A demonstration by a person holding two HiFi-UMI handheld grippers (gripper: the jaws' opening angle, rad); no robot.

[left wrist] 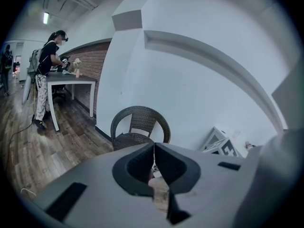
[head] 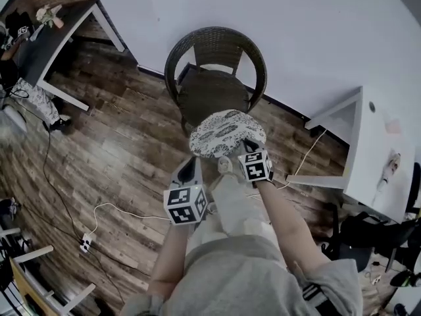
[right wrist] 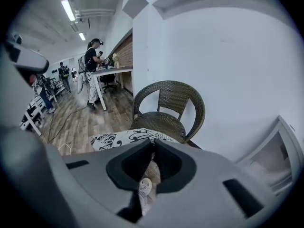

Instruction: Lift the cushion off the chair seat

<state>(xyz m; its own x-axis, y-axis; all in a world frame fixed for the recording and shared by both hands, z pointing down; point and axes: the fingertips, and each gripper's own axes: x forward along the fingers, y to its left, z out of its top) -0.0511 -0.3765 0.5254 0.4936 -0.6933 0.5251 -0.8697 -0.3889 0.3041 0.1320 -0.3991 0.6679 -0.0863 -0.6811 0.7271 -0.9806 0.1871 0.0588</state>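
The wicker chair stood against the white wall, its dark seat bare. The round patterned cushion was already clear of that seat. It hung just in front of the chair's front edge, on the person's side, lying roughly flat with its wider span running across the chair front.

Of the 2 grippers, the right gripper did the work. Its jaws were pinched on the cushion's near rim, and the cushion spread away from it toward the chair. The left gripper sat farther from the chair, close by the cushion's near-left rim. Its jaws were pressed together, probably on nothing, though the head view showed the tips too small to be sure. Any further lift would likely hang on the right grip alone, with the chair-side rim free to sag.
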